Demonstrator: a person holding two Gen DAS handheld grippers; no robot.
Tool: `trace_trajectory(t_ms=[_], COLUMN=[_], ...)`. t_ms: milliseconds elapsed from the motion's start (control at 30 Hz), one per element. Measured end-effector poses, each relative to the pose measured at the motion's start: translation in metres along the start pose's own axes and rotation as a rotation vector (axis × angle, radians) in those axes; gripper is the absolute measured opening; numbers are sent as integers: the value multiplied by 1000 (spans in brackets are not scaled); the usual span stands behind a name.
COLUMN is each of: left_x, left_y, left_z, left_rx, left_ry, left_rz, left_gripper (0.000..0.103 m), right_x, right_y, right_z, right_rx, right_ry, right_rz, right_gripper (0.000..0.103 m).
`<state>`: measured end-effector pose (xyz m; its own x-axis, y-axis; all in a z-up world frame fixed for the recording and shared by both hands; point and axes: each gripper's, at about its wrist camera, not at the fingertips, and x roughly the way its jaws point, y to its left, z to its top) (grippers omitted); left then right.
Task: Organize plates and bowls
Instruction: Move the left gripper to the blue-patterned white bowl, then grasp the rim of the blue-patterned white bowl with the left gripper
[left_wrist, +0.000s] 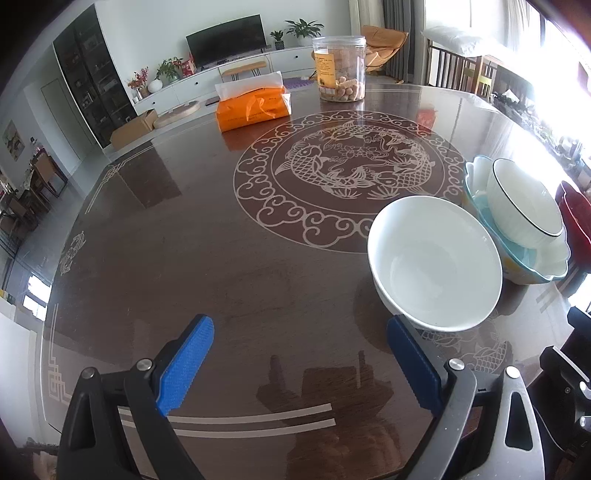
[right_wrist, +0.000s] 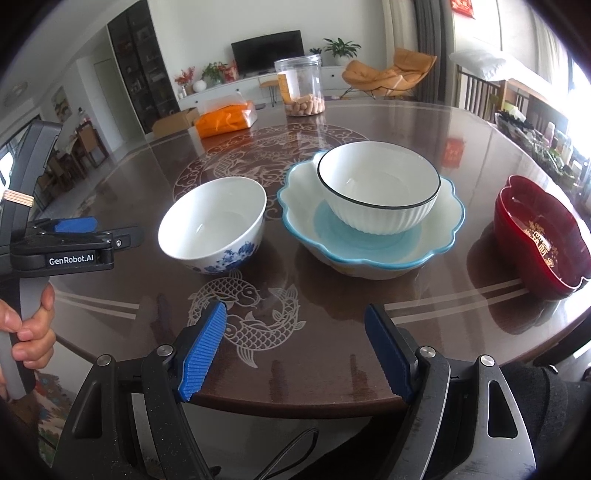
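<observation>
A white bowl with blue flowers stands alone on the dark table; it also shows in the left wrist view. To its right a ribbed white bowl with a black rim sits inside a wide scalloped blue-rimmed bowl; both show in the left wrist view, the ribbed bowl in the scalloped one. A red lobed dish stands far right. My left gripper is open and empty, its right finger just beside the flowered bowl's near side. My right gripper is open and empty over the table's front edge.
An orange tissue pack and a clear jar of snacks stand at the far side of the round table. The left gripper's body and the hand holding it show at the left of the right wrist view.
</observation>
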<state>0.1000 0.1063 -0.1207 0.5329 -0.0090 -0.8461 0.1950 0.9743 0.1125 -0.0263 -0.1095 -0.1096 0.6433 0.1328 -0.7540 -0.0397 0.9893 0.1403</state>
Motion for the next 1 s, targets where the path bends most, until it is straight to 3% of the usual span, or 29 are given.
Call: trace_trajectory(t_ms=[233, 333, 467, 700, 767, 933, 1000], left_x=[-10, -15, -5, 39, 49, 78, 84], left_y=[11, 13, 10, 7, 3, -11, -15], left_z=[1, 4, 21, 53, 59, 66, 65], left_rx=[-28, -40, -31, -16, -11, -2, 7], left_ry=[-24, -30, 0, 92, 114, 202, 219], left_rz=[-53, -139, -300, -419, -446, -496, -495], left_gripper=[95, 95, 95, 93, 86, 44, 34], right_x=[-3, -10, -1, 40, 50, 78, 88], right_y=[-2, 2, 10, 18, 18, 20, 22], right_z=[3, 17, 43, 55, 56, 61, 63], right_rx=[18, 28, 53, 66, 81, 110, 119], right_ry=[-6, -32, 1, 88, 114, 168, 187], right_rz=[-4, 32, 102, 155, 172, 182, 163], right_gripper=[81, 81, 81, 79, 78, 78, 70])
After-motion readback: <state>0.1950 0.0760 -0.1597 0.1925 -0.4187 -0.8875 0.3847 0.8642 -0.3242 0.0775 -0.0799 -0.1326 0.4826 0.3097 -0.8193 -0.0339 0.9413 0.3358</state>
